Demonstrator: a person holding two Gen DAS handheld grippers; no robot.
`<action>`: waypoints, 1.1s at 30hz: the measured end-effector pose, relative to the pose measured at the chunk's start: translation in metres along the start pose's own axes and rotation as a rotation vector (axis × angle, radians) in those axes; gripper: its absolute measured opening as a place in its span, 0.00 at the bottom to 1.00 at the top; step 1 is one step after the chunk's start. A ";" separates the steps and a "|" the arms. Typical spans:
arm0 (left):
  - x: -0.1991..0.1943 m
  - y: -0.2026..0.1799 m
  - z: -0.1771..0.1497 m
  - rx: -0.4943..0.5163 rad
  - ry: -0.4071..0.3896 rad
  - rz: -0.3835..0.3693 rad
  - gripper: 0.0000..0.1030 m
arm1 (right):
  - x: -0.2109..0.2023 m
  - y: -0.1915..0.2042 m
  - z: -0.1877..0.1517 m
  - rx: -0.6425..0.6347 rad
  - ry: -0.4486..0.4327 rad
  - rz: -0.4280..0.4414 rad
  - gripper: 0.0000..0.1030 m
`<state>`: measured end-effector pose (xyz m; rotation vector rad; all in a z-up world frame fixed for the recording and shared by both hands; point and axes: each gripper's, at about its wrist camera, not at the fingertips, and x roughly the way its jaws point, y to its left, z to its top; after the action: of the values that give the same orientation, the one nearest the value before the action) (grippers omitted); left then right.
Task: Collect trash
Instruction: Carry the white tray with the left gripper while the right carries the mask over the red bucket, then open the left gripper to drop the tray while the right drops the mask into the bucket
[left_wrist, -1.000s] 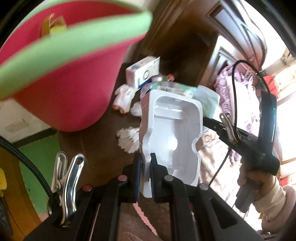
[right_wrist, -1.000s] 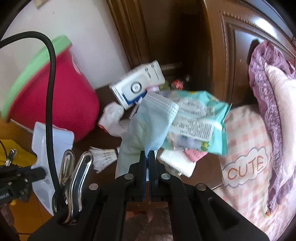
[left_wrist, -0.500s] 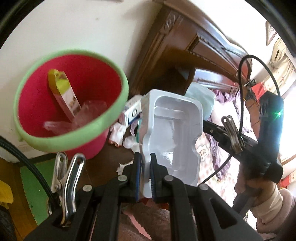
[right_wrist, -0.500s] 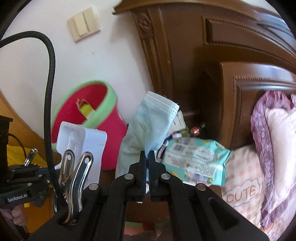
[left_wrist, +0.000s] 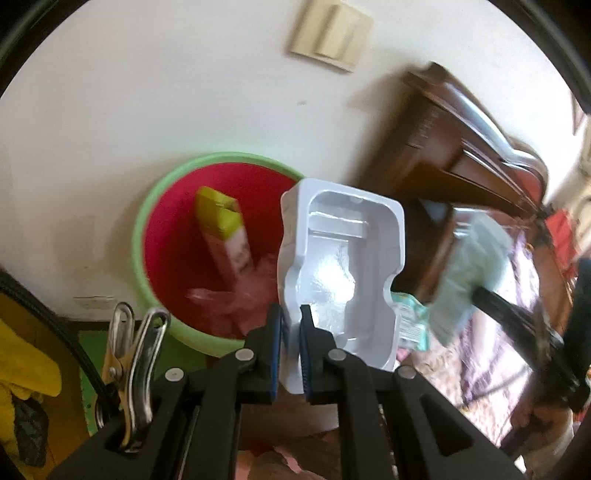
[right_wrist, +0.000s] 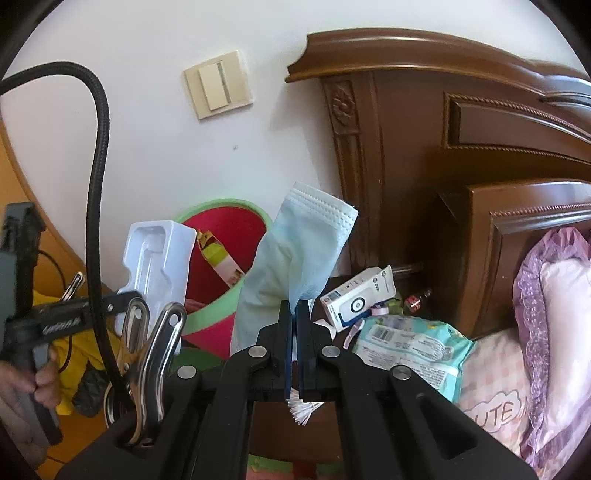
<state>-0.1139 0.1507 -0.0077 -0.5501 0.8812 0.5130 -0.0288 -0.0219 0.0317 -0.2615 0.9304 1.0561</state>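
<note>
From the left wrist view, the left tool (left_wrist: 291, 354) has its two blue-padded fingers drawn close together, pinching the lower left edge of a white moulded plastic packaging tray (left_wrist: 343, 273). The tray stands upright with its hollow side facing the camera. Behind it and to its left sits a red plastic bin with a light green rim (left_wrist: 173, 236), against the white wall. Inside the bin, a yellow and pink cardboard carton (left_wrist: 225, 232) leans on end above crumpled clear plastic film (left_wrist: 229, 299). To the right of the bin, blurred, a pale blue face mask (left_wrist: 469, 266) hangs off the end of the right tool's dark fingers. A beige wall switch (left_wrist: 330, 35) is on the wall above the bin.

From the right wrist view, the right tool (right_wrist: 294, 347) has its fingers pressed nearly shut on the lower edge of the pale blue face mask (right_wrist: 295, 262), which rises upright from the grip, just right of the red bin (right_wrist: 225, 266). The white tray (right_wrist: 159, 269) shows just left of the bin, overlapping its rim. To the right of the bin, on the dark wooden desk (right_wrist: 338, 282), lie a white and blue cardboard box (right_wrist: 356, 302) and a teal wet-wipes packet (right_wrist: 410, 347). White paper shreds (right_wrist: 303, 406) show below the tool's fingers.
</note>
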 end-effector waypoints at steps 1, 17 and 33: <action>0.002 0.004 0.002 -0.008 0.002 0.010 0.09 | 0.000 0.002 0.001 -0.002 -0.001 0.000 0.02; 0.048 0.032 0.016 -0.099 0.064 0.092 0.09 | -0.003 0.005 0.002 -0.007 0.010 -0.005 0.02; 0.030 0.035 0.019 -0.113 0.048 0.095 0.16 | 0.009 0.026 0.009 -0.040 0.002 0.043 0.02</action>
<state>-0.1085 0.1944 -0.0308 -0.6274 0.9313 0.6408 -0.0448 0.0018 0.0365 -0.2767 0.9210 1.1148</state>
